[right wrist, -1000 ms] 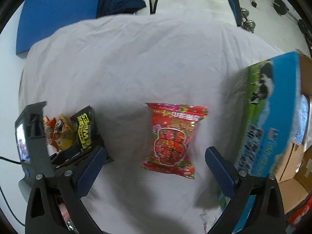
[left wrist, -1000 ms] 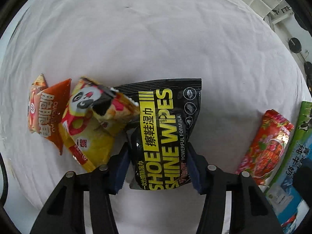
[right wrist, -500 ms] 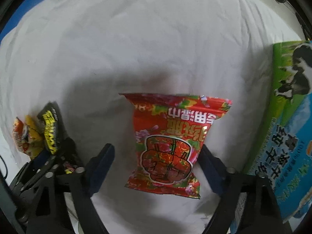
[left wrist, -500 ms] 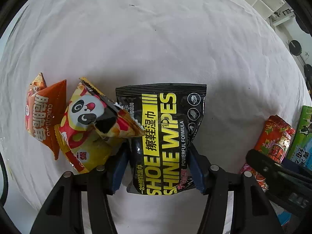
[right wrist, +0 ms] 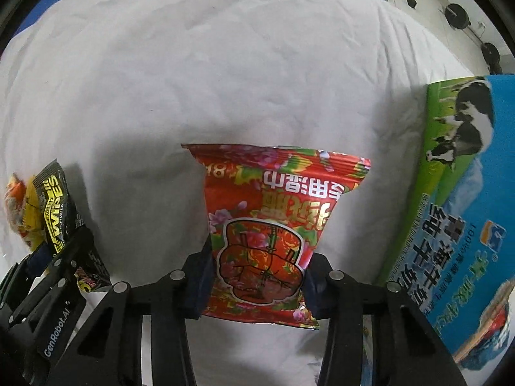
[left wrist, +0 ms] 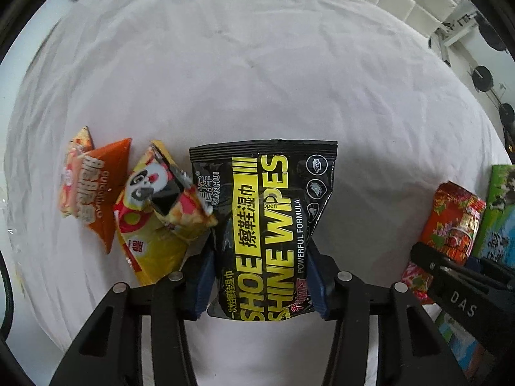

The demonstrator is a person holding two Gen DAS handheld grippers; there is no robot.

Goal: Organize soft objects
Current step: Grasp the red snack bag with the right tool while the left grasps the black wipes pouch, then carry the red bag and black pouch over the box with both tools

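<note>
White cloth (left wrist: 257,64), a little wrinkled, covers the desk under my left gripper (left wrist: 261,276), which points down at it. My left fingers (left wrist: 203,276) are closing on the lower part of the black shoe wipes pack (left wrist: 267,218), one blue pad on each side edge, and the pack is pinched in between them. Just beside it, on the left of the view, the yellow panda snack bag (left wrist: 154,212) leans with one corner over the edge of the black pack. Further left lies the orange snack bag (left wrist: 93,189), touching the panda bag. At the right border I see the red flowered pack (left wrist: 450,222) with my other gripper on it, and behind it the edge of a green and blue carton (left wrist: 500,212).

In the right wrist view, my right gripper (right wrist: 254,276) holds the red flowered pack (right wrist: 273,225). The right fingers (right wrist: 201,281) are narrow and press both side edges of its lower half, so the foil bends inward there. The printed carton (right wrist: 457,225) with a cow picture stands near it on the right side. At the left border the shoe wipes pack (right wrist: 56,212) is seen in my left gripper (right wrist: 64,263), with the yellow and orange bags behind it.
</note>
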